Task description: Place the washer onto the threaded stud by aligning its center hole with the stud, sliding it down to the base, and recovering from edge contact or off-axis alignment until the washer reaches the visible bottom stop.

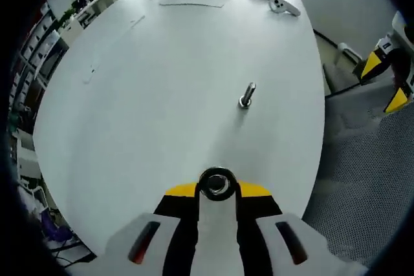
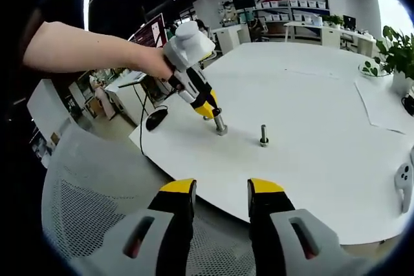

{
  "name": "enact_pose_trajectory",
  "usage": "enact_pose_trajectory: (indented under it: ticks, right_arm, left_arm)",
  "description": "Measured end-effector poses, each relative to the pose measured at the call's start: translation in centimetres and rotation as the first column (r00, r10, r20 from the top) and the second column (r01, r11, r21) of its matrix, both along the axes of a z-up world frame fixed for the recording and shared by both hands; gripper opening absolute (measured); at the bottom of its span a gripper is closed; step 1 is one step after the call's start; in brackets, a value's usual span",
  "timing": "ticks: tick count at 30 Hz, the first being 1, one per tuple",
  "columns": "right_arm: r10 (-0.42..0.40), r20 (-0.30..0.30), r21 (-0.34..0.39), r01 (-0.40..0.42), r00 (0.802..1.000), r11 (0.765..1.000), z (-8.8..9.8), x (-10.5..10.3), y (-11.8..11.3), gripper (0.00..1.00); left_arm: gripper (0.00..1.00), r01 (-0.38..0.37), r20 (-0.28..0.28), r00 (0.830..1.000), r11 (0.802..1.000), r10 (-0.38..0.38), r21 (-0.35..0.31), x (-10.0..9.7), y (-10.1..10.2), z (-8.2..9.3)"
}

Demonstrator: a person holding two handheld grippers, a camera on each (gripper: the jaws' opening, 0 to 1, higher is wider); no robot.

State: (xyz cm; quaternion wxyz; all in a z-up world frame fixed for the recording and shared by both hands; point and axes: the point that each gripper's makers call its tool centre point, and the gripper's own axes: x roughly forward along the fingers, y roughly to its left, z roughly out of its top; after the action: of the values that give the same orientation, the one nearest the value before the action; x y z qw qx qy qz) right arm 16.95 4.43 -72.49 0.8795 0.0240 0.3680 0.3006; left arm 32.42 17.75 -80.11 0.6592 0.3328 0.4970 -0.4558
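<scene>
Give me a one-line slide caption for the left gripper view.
Left gripper shut on the washer above the white table, short of the upright threaded stud.

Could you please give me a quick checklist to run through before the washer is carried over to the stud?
1. Washer held between the left gripper jaws at the tips: ok.
2. Threaded stud standing upright on the white table, apart from the washer: ok.
3. Table surface between washer and stud free of objects: ok.
4. Washer hole lined up over the stud: not ok, the stud is off ahead of it.
5. Right gripper open, back from the table edge, out of the way: ok.
6. Washer level with the table: cannot tell.
</scene>
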Motion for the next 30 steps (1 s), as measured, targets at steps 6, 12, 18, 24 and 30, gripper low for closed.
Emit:
enact_pose_trajectory:
  ticks: [6, 12, 18, 24, 30]
  right_arm:
    - [-0.002, -0.003, 0.002, 0.002, 1.000, 1.000, 0.0, 0.0, 0.0, 0.34]
    - [0.000, 0.001, -0.004, 0.000, 1.000, 1.000, 0.0, 0.1, 0.0, 0.34]
    - [0.004, -0.002, -0.010, -0.004, 1.000, 1.000, -0.1, 0.0, 0.0, 0.34]
    - [-0.003, -0.002, -0.007, 0.003, 1.000, 1.000, -0.1, 0.1, -0.2, 0.34]
    - [-0.005, 0.000, -0.005, 0.005, 1.000, 1.000, -0.1, 0.2, -0.2, 0.34]
  left_arm:
    - [0.19, 0.017, 0.000, 1.000, 1.000, -0.017, 0.020, 0.1, -0.1, -0.6]
    - [0.19, 0.048, 0.005, 0.999, 0.996, -0.048, 0.070, 0.2, -0.1, -1.9]
    - [0.19, 0.077, -0.001, 0.997, 0.992, -0.077, 0.104, 0.1, -0.3, -3.3]
    - [0.19, 0.085, -0.008, 0.996, 0.989, -0.085, 0.123, 0.2, -0.3, -4.4]
    - [0.19, 0.096, -0.009, 0.995, 0.985, -0.095, 0.140, 0.1, -0.2, -4.8]
